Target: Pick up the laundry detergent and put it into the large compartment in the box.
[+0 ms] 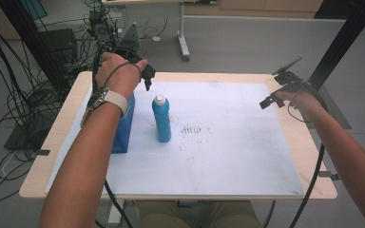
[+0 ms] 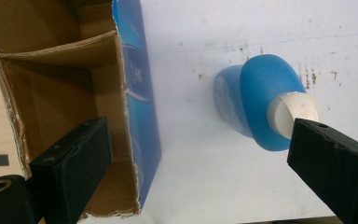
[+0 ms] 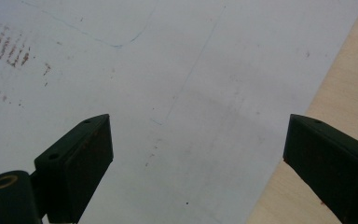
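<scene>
A blue bottle (image 1: 161,121) with a white cap stands upright on the white sheet (image 1: 237,147), just right of an open blue cardboard box (image 1: 123,126). My left gripper (image 1: 145,78) hovers above and behind both, held open and pointing down. In the left gripper view the bottle (image 2: 261,102) sits near the right jaw and the box's brown inside (image 2: 51,93) lies behind the left jaw, with nothing held. My right gripper (image 1: 275,95) is open over the sheet's far right edge. The right gripper view has bare sheet (image 3: 186,93) between its jaws.
The wooden table (image 1: 313,156) rims the white sheet, with its edge strip (image 3: 349,93) beside my right jaw. Brown smudges (image 1: 192,129) mark the sheet right of the bottle. Cables, black frame posts and equipment crowd the floor at the back left.
</scene>
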### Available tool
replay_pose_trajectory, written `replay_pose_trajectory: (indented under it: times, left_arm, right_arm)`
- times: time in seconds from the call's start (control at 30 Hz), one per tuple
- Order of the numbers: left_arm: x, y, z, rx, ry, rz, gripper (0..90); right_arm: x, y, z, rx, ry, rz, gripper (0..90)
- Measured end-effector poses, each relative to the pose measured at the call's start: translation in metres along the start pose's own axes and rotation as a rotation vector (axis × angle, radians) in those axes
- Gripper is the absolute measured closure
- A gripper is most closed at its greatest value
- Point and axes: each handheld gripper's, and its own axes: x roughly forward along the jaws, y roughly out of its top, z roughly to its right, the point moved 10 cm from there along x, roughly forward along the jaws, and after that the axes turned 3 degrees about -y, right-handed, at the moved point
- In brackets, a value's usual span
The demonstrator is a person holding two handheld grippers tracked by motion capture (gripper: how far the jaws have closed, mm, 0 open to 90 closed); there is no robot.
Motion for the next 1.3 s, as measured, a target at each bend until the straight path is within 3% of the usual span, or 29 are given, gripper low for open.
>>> replay_pose_trajectory:
  times: [0.37,0.97,1.3]
  left_arm:
    - [0.000,0.001,0.008,0.002,0.007,0.000,6.9]
    - [0.012,0.001,0.035,-0.004,-0.011,0.004,6.8]
    - [0.015,0.002,0.042,-0.016,-0.006,0.000,6.9]
  right_arm:
    - [0.000,0.000,0.001,0.001,0.001,0.003,8.1]
    - [0.002,0.001,-0.001,-0.001,0.010,0.007,8.1]
    - [0.001,-0.001,0.001,-0.001,0.012,0.012,8.1]
